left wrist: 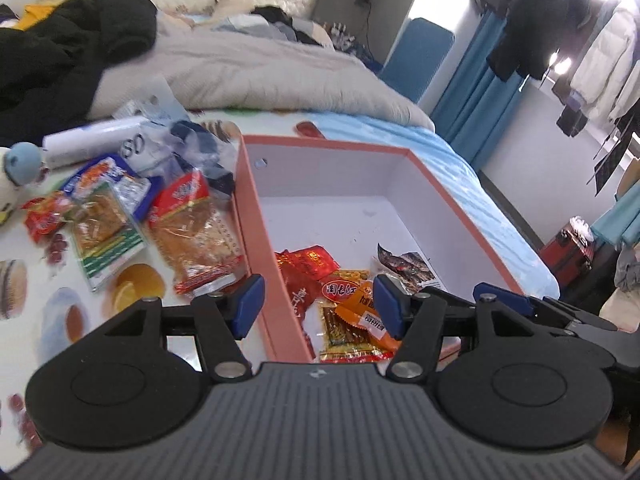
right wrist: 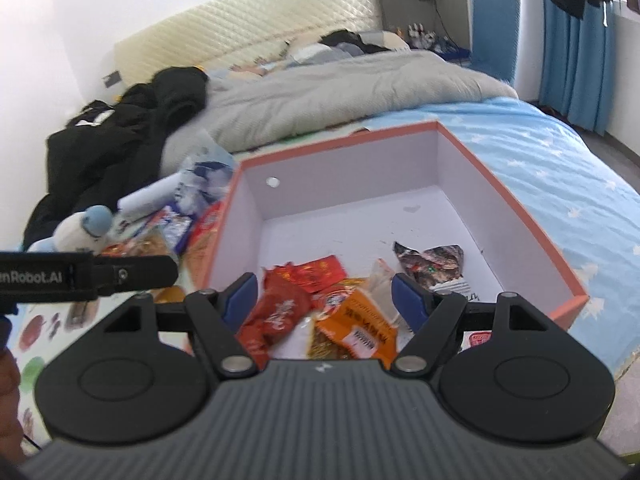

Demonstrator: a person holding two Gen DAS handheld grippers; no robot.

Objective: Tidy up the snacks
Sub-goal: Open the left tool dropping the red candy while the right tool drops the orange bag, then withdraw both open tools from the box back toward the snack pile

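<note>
The task looks partly done. In the box (left wrist: 460, 200), at the lower centre of both views, several packets already lie on the white floor: a red packet (left wrist: 306, 266), an orange packet (left wrist: 362, 312), a yellow packet (left wrist: 344, 340) under it, and a dark packet (right wrist: 430, 262) toward the right wall. Most of the box floor is bare, so there is room for the rest.

Outside the box, at the middle left of the left wrist view, a heap of snacks waits on the printed cloth: a large red-topped bag (left wrist: 192, 236) just beside the box wall, a green-edged packet (left wrist: 102, 236), a small red packet (left wrist: 42, 218), and blue and white wrappers (left wrist: 184, 148) behind them. How many pieces are in this heap I cannot count well, because that part is blurred.

The left gripper (left wrist: 318, 306) has its jaws spread with nothing between them; it hangs over the left wall of the box. The right gripper (right wrist: 324, 302) is also spread and empty, above the packets inside. I judge the next step is to fetch another packet from the heap.
</note>
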